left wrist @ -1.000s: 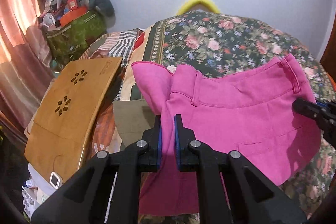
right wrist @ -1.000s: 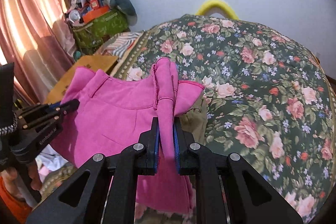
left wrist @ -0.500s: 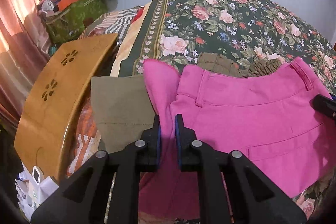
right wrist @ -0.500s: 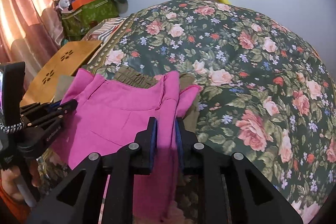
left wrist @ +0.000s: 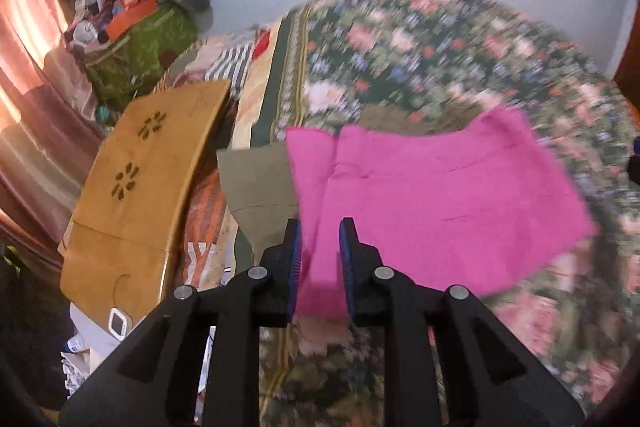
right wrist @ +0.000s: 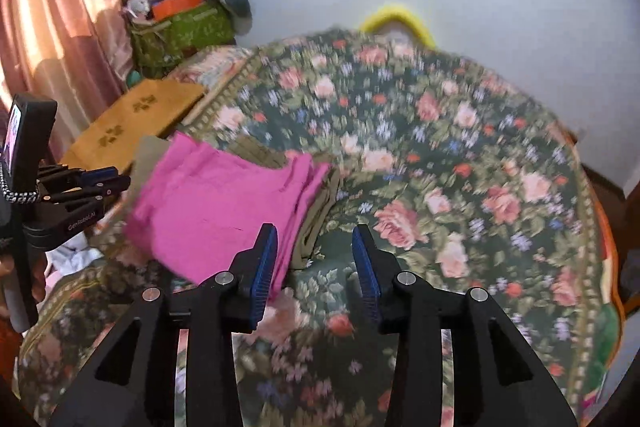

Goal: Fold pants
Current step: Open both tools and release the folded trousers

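**Right wrist view: pink pants lie folded on the bed, both grippers let go**

The floral bedspread (right wrist: 440, 155) fills most of both views, blurred by motion. On its near left part lie the pink pants (right wrist: 216, 207), a flat, roughly square bundle with layered edges showing along its right side, so at least one fold looks done. They rest partly on an olive garment (left wrist: 260, 179) that sticks out from under them on the left and also shows as a stacked edge on the right. Beside the bed sits a wooden lap tray (left wrist: 136, 195).

The right gripper (right wrist: 316, 259) is spread wide, with nothing between its blue pads; the pants' right edge lies just beside its left finger. The left gripper (left wrist: 320, 251) has its fingers apart too, a narrower gap, with pink cloth showing through that gap but not pinched as far as I can tell; the pants appear to lie on the bed beneath it.

My reading: this pair is laid down and released, close to finished. What may remain is a further fold or smoothing, since the bottom edge looks uneven. Blur hides the finer creases.
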